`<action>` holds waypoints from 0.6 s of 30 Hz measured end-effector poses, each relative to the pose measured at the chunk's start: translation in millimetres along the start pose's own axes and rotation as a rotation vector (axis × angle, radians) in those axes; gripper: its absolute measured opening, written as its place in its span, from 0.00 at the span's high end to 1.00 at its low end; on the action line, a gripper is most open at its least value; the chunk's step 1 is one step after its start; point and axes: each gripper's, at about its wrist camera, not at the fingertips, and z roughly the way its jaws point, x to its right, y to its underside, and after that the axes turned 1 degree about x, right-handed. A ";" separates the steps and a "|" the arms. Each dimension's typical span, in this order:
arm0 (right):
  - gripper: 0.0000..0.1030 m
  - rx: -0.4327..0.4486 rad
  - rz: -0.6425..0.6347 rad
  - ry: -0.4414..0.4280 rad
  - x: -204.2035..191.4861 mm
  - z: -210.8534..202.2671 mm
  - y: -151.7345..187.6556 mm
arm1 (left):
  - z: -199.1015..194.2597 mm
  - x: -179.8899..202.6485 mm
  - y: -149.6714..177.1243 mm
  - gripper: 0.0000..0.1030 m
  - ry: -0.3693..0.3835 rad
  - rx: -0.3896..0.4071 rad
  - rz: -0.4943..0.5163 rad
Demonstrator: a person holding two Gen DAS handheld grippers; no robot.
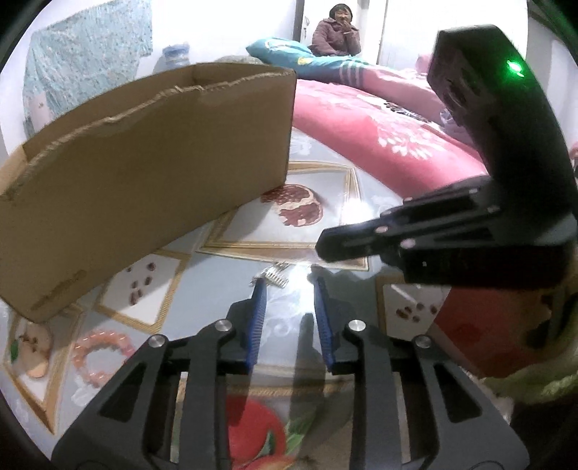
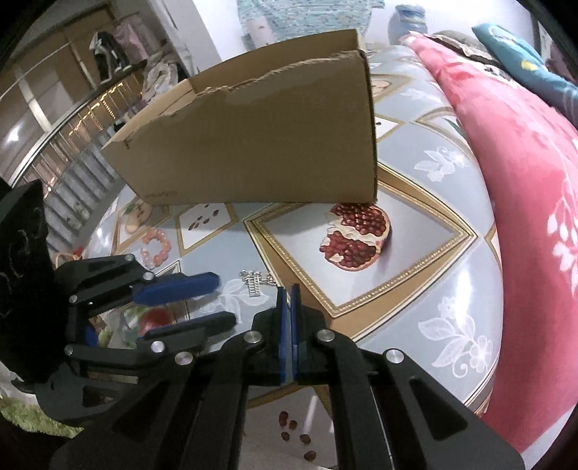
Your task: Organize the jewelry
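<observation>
A small silver piece of jewelry point(image 1: 275, 275) lies on the patterned tablecloth just beyond my left gripper point(image 1: 288, 285), which is open and empty above it. It also shows in the right wrist view point(image 2: 255, 282), left of my right gripper point(image 2: 288, 291), whose blue pads are pressed together with nothing between them. A pink bead bracelet point(image 1: 99, 352) lies at the left, also in the right wrist view point(image 2: 156, 246). An open cardboard box point(image 1: 144, 173) stands behind, also in the right wrist view point(image 2: 260, 144). The right gripper's body point(image 1: 451, 231) shows to the right in the left wrist view; the left gripper point(image 2: 209, 300) shows open in the right wrist view.
The tablecloth point(image 2: 415, 253) carries printed pomegranates. A pink quilt point(image 1: 379, 119) and blue pillow point(image 1: 289, 54) lie on a bed to the right. A person point(image 1: 337, 34) sits far behind. A shelf with clothes point(image 2: 108, 54) stands at the left.
</observation>
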 end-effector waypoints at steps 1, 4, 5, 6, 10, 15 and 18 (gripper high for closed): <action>0.98 0.002 0.006 -0.001 1.2 0.4 0.9 | 4.1 -0.8 -0.9 0.78 0.002 -0.011 -0.005; 0.98 0.008 0.014 -0.007 3.6 1.0 1.9 | 13.0 -3.9 -4.4 0.82 -0.009 -0.030 -0.020; 0.98 0.009 0.014 -0.009 4.1 1.2 2.4 | 14.1 -5.2 -5.6 0.82 -0.008 -0.033 -0.025; 0.98 0.010 0.014 -0.009 4.4 1.6 2.6 | 15.8 -6.9 -7.5 0.82 -0.010 -0.036 -0.035; 0.98 0.016 0.022 -0.019 7.5 2.5 3.7 | 20.6 -12.4 -12.9 0.82 -0.012 -0.050 -0.059; 0.98 0.037 0.028 -0.021 10.9 1.1 4.8 | 27.3 -5.0 -18.1 0.82 -0.051 -0.069 -0.022; 0.98 0.044 0.030 -0.018 12.9 0.6 6.4 | 29.7 3.0 -18.0 0.87 -0.095 -0.071 0.025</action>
